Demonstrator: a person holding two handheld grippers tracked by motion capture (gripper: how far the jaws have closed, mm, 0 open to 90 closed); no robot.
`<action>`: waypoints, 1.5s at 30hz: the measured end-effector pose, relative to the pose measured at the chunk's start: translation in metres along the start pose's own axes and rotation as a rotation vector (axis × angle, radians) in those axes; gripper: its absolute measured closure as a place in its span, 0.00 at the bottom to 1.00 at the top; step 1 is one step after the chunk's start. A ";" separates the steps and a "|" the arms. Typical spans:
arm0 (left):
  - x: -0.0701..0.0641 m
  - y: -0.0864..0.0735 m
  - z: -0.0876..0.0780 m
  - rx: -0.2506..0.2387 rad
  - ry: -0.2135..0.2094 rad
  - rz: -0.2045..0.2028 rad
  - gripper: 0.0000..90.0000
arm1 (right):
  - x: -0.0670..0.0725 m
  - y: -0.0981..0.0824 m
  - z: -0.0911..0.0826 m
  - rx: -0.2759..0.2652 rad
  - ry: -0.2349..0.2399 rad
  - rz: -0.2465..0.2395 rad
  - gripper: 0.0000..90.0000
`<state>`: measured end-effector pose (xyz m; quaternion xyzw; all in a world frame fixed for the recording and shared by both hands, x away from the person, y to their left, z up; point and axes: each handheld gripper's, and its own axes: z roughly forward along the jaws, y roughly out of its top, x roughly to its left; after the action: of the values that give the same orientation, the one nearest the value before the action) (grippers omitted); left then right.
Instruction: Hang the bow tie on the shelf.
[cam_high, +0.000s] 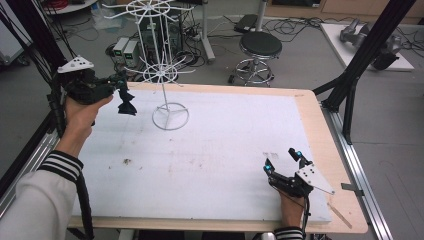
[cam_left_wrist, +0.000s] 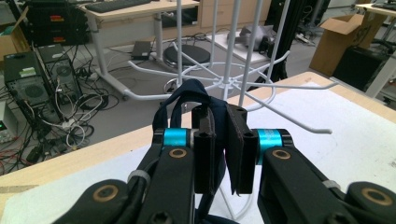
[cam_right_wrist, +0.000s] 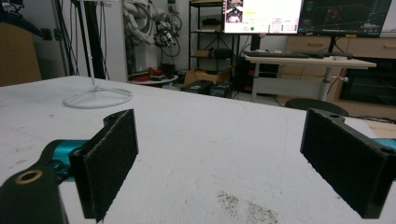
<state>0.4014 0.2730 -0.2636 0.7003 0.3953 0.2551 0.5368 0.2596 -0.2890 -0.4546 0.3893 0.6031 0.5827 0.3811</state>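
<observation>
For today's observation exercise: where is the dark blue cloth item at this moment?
The dark blue cloth item hangs clamped in the left gripper, above the table's far left corner in the high view, just left of the white wire rack.

no readable text, labels, numbers or signs

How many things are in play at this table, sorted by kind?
White wire rack: 1
Dark blue strap-like item, pinched in the left tool: 1
Hand-held tools, the left one plus the right tool resting open on the white table: 2
Total: 4
</observation>
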 end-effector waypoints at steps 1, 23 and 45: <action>-0.001 0.001 0.000 0.001 -0.001 0.003 0.91 | 0.000 0.000 0.000 0.000 -0.001 0.000 0.11; -0.018 0.009 0.018 0.077 -0.005 0.086 0.91 | 0.000 0.000 0.000 -0.001 -0.002 0.000 0.11; -0.032 0.018 0.033 0.195 0.037 0.166 0.87 | -0.001 0.000 0.000 -0.012 0.000 -0.002 0.11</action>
<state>0.4140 0.2262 -0.2535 0.7746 0.3690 0.2718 0.4357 0.2596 -0.2898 -0.4549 0.3865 0.5999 0.5860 0.3838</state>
